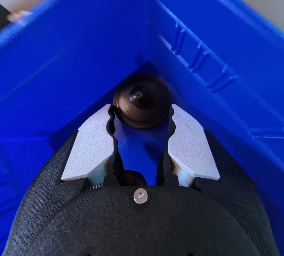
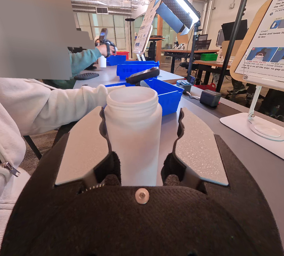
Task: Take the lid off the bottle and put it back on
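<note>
My left tongs (image 1: pixel 141 110) are spread inside the blue bin (image 1: pixel 76 48), the black lid (image 1: pixel 141 102) resting in its corner at frame centre, just touching one finger. My right tongs (image 2: pixel 141 119) pinch the uncapped white bottle (image 2: pixel 133 133), upright at centre above the table (image 2: pixel 230 148).

Black textured gripper (image 2: pixel 142 119), grey-white fingers (image 2: pixel 86 142), silver screw (image 2: pixel 142 195), white sleeve (image 2: pixel 50 104).

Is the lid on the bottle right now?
Off. The white bottle has a bare open mouth; the black lid lies in the blue bin's corner.
</note>
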`<state>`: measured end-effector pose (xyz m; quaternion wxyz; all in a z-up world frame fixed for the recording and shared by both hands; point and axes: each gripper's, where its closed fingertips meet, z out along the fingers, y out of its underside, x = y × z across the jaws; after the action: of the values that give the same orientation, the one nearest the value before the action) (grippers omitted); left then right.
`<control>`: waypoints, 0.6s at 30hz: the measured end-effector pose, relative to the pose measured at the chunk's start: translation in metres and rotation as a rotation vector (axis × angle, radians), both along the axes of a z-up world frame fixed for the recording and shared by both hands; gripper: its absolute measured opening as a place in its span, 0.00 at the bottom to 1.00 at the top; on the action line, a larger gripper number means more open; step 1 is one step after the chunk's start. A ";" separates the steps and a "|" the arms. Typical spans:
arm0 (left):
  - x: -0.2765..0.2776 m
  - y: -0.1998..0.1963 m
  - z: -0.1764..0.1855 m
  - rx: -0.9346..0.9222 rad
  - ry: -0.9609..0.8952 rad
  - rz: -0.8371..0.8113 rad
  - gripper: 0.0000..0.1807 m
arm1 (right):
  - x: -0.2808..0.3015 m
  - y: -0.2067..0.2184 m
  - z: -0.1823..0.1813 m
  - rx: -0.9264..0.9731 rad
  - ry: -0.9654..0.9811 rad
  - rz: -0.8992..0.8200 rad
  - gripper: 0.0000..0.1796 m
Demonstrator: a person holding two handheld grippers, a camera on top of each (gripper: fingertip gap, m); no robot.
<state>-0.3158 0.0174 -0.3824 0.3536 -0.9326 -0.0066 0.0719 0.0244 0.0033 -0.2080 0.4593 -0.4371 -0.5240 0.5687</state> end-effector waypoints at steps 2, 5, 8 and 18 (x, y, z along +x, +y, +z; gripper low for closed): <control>-0.005 -0.002 0.024 0.089 0.057 0.031 0.38 | 0.001 0.001 0.000 0.004 0.003 -0.003 0.51; 0.007 -0.008 0.085 0.320 0.104 0.033 0.38 | 0.003 0.004 0.002 0.008 0.011 -0.016 0.51; 0.042 -0.023 0.153 0.561 0.140 -0.026 0.38 | 0.006 0.007 0.005 0.023 0.019 -0.033 0.51; 0.221 -0.065 0.245 0.765 0.620 -0.363 0.37 | 0.035 -0.013 0.066 0.292 0.215 -0.250 0.32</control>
<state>-0.0945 -0.0479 -0.1376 0.6608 -0.6580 0.2343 0.2748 0.0592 -0.0092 -0.1421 0.6378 -0.3645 -0.4905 0.4688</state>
